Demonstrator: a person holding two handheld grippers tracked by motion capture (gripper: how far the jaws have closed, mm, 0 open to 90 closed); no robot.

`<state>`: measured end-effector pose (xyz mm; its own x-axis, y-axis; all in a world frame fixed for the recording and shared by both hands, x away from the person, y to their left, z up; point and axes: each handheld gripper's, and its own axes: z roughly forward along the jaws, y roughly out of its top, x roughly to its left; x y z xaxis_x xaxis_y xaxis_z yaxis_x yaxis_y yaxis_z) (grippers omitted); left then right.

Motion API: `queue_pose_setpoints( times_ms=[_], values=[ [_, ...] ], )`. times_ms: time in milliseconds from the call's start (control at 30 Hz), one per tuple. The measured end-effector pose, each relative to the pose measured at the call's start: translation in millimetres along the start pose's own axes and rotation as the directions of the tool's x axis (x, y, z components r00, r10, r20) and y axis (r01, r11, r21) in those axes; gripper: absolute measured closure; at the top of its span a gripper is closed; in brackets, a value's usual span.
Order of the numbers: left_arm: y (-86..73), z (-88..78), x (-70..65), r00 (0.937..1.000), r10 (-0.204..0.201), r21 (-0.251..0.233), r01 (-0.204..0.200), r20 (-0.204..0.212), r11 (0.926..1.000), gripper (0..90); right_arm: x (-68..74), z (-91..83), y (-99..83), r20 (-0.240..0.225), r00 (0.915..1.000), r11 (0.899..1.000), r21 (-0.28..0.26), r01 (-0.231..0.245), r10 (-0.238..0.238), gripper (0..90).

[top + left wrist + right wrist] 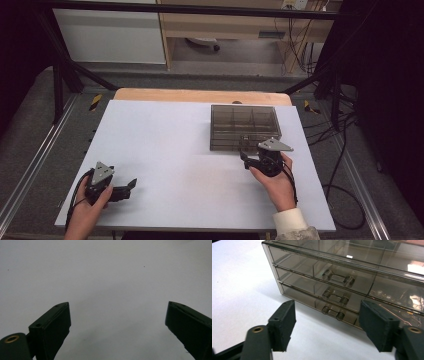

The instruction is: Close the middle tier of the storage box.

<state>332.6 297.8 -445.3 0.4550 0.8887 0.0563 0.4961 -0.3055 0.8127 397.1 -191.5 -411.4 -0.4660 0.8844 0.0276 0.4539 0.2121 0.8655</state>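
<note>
right gripper (246, 156), held in the person's right hand (277, 182): jaws apart, nothing between them, aimed at the front face of the drawer box, just short of its handles. left gripper (131, 186), in the left hand (87, 212): jaws wide apart over bare surface, nothing held, well apart from the drawer box toward the near left corner of the table.

items, largest to smallest, all placed relative to the drawer box:
- white table top (165, 150): carries the drawer box on its far right part.
- drawer box (244, 126): smoked clear plastic, three drawers stacked, seen from above as a wide rectangle. long axis runs left to right across the table; drawer fronts face the person's side, toward the right gripper.
- top handle (338, 278), middle handle (335, 297), bottom handle (333, 312): small clear bars, each lying level along the box's long axis, centred on its drawer front; the bottom one sits nearest the open jaws.

handling note, as judgement: the step in hand looks like taking a drawer handle. best done by bringing the jaws squarely onto one bar only, one pad above and one below it or either side, closing gently, then pulling straight out along the drawer's travel; the light box may slide, so the idle left gripper could steady it.
</note>
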Motion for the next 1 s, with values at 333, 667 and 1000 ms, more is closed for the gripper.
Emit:
queue_pose_setpoints(
  times_ms=[333,667,1000],
  values=[
    [-0.1,0.0,0.2,1.0,0.0,0.0,0.0,0.0,1.0,6.1,6.2,2.9,1.2,-0.026,0.9996,1.0,0.002,0.011,-0.011,16.3],
    [0.2,0.6,-0.4,1.0,0.002,0.0,-0.002,0.002,1.0,6.1,12.7,5.4,2.5,-0.048,0.9984,1.0,-0.001,0.031,-0.031,7.2],
    [0.1,0.7,-0.1,1.0,0.003,0.004,-0.003,0.002,1.0,6.1,17.3,9.3,1.4,-0.059,0.9961,0.998,-0.023,0.065,-0.066,3.1]
  ],
)
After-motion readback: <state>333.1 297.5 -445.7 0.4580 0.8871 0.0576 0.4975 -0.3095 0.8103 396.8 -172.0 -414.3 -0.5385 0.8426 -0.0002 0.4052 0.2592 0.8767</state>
